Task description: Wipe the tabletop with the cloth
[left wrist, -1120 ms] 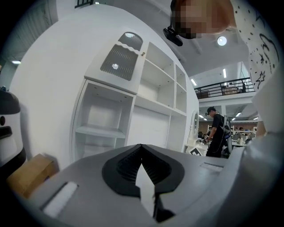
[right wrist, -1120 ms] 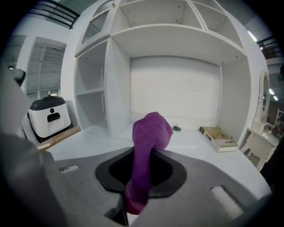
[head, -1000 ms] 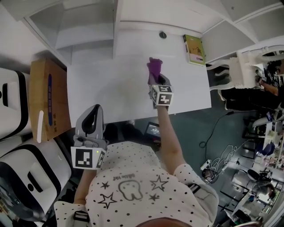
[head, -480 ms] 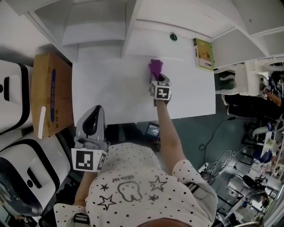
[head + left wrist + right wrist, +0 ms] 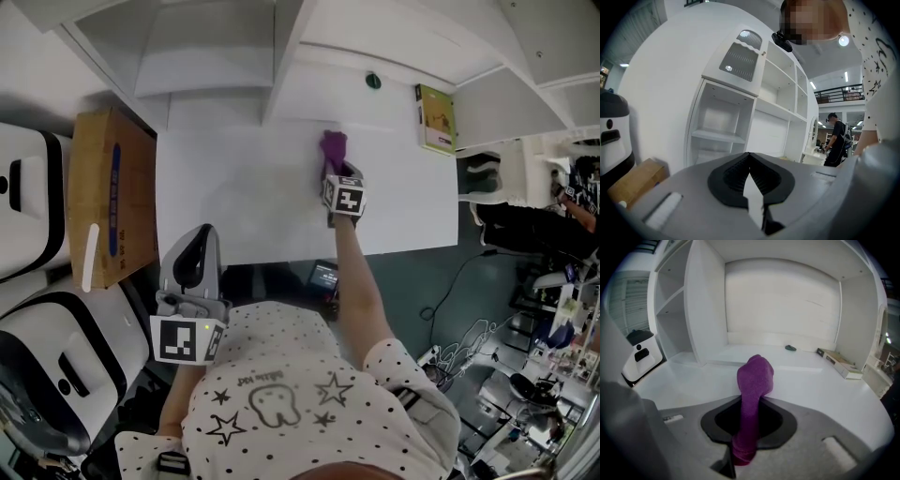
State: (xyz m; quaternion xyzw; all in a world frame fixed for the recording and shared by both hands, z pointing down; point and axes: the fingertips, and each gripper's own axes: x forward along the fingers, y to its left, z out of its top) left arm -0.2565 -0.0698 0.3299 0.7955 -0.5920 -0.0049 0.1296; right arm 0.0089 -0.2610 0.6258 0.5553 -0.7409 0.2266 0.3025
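Slid slightly left: soft purple cloth (image 5: 334,150) | squeezed in right gripper (image 5: 337,169), sticking out onto white tabletop (image 5: 234,192) | left gripper (image 5: 195,239) closed, empty

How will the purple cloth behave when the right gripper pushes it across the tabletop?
Probably floppy: the purple cloth curls over in a lump beyond the shut jaws of the right gripper instead of holding a shape. It is likely light and soft, judging by its fuzzy knit. On the smooth white tabletop it should slide, but may bunch up.
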